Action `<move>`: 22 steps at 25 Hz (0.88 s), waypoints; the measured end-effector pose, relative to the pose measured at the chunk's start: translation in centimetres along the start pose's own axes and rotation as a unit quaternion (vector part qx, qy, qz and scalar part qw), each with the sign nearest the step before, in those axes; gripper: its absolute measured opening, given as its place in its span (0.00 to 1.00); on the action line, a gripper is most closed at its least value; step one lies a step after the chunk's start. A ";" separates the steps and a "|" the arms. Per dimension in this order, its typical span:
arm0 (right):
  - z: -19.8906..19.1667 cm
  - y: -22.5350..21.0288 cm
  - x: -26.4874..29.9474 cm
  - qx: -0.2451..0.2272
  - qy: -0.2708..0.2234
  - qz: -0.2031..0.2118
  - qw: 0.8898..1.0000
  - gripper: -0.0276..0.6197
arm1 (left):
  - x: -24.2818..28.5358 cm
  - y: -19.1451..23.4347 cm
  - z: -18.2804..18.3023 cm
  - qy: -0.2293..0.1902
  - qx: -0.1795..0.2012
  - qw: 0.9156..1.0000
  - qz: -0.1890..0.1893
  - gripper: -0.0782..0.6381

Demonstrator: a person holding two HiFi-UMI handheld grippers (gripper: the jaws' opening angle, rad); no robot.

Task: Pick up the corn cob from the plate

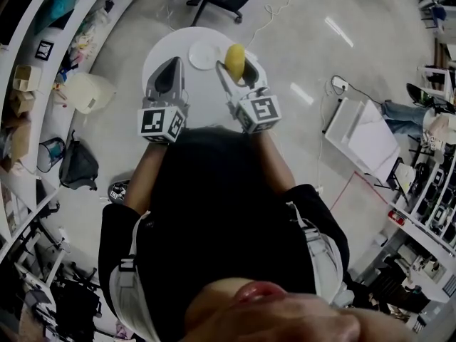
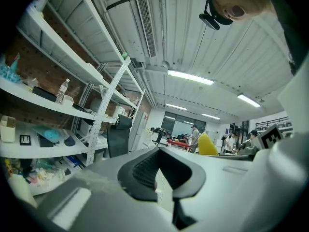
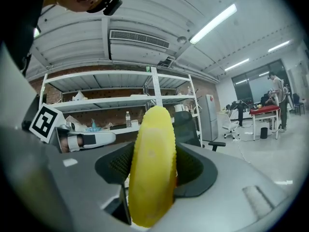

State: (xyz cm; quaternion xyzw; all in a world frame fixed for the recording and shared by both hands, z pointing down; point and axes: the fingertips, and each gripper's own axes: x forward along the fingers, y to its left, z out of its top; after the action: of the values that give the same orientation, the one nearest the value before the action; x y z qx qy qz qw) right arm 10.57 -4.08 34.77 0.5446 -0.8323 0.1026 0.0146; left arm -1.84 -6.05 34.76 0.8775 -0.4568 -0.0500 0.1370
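Right gripper (image 1: 241, 71) jaws are clamped on the corn cob (image 1: 234, 58), which is held on end, apparently clear of the plate (image 1: 201, 55) at its nine o'clock on the table (image 1: 171, 41). The pick-up is judged essentially done; only a steady hold is called for next. Farther toward nine o'clock, the left gripper (image 1: 169, 73) is closed on nothing. The plate is shown only in the head view, and the pads' bite on the cob only in the right gripper view.

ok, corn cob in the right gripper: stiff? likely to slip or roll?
Corn cob looks rigid: it stands upright between the jaws without sagging. Its bumpy kernel rows probably help grip. Rounded, tapered: likely rolls if set down.
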 end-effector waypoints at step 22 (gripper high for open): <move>-0.1 -0.2 -0.2 0.015 -0.005 0.005 1.000 0.44 | -0.2 -0.1 -0.2 0.004 0.005 1.000 0.000 0.12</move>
State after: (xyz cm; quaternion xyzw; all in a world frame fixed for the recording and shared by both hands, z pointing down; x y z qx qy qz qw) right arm 10.85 -3.99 34.86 0.5412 -0.8334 0.1123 0.0021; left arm -1.86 -5.79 34.90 0.8786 -0.4562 -0.0443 0.1342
